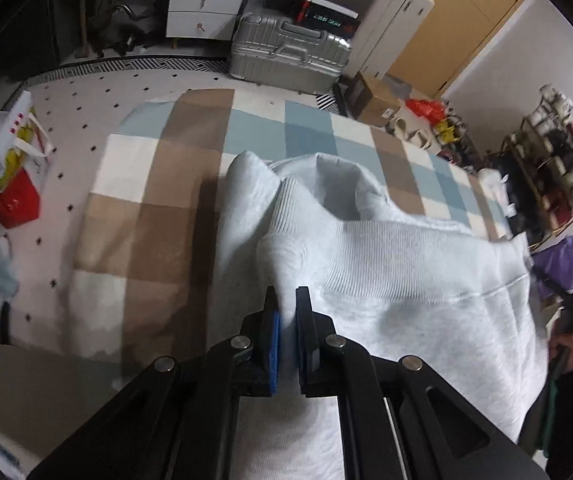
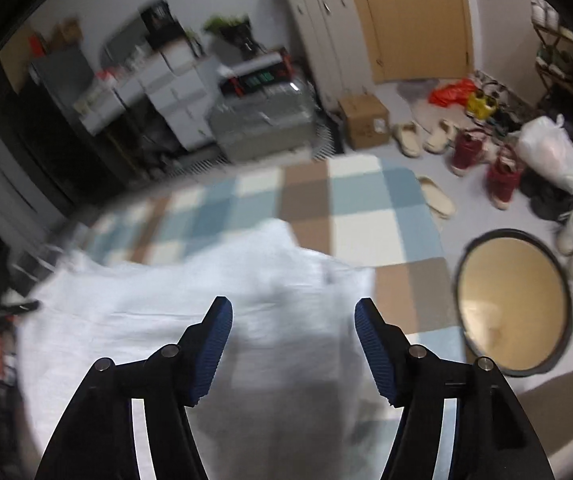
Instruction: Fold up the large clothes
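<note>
1. Nearest, the left gripper (image 1: 286, 300) has its fingers pinched shut on a fold of the white sweatshirt (image 1: 386, 272), near its ribbed edge.
2. The right gripper (image 2: 292, 312) has its fingers spread wide over the cloth, holding nothing.
3. The sweatshirt lies bunched on the checked mat (image 1: 158, 184), so I think folding has only begun.
4. Next, the right gripper likely needs to grab the other edge.
5. Farther off, the right view is blurry, and the sweatshirt's sleeves are hidden.
</note>
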The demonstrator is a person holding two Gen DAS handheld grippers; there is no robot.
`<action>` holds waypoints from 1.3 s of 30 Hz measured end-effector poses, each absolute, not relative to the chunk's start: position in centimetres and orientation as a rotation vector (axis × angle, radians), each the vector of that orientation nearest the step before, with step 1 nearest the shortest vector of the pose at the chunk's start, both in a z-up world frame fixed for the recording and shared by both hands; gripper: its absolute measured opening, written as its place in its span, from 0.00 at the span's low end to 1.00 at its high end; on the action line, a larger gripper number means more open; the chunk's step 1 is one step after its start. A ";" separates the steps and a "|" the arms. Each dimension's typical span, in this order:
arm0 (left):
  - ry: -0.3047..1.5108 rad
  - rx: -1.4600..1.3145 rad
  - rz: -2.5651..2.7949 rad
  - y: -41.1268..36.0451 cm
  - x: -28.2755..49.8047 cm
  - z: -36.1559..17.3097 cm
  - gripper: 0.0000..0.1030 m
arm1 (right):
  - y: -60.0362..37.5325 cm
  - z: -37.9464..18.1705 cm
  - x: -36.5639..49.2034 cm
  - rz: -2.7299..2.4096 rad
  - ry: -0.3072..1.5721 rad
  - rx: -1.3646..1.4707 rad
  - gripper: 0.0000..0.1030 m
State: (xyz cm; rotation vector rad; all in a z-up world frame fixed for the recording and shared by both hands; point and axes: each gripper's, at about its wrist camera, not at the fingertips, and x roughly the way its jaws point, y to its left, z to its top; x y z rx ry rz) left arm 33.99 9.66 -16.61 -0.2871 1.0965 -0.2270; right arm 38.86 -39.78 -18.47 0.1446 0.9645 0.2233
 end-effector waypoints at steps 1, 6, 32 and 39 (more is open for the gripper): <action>1.099 -0.286 -0.231 9.5 34.0 -16.6 0.12 | -39.3 -19.2 39.5 0.233 1.002 0.123 0.63; 1.138 -0.212 -0.250 8.1 33.8 -16.9 0.30 | -37.4 -21.2 40.1 0.235 1.093 -0.021 0.14; 1.067 -0.277 -0.090 12.3 32.0 -15.4 0.40 | -38.3 -20.6 39.0 0.068 1.015 0.071 0.55; 1.181 -0.237 -0.177 12.8 26.8 -17.0 0.88 | -41.2 -18.2 30.7 0.261 1.051 0.286 0.94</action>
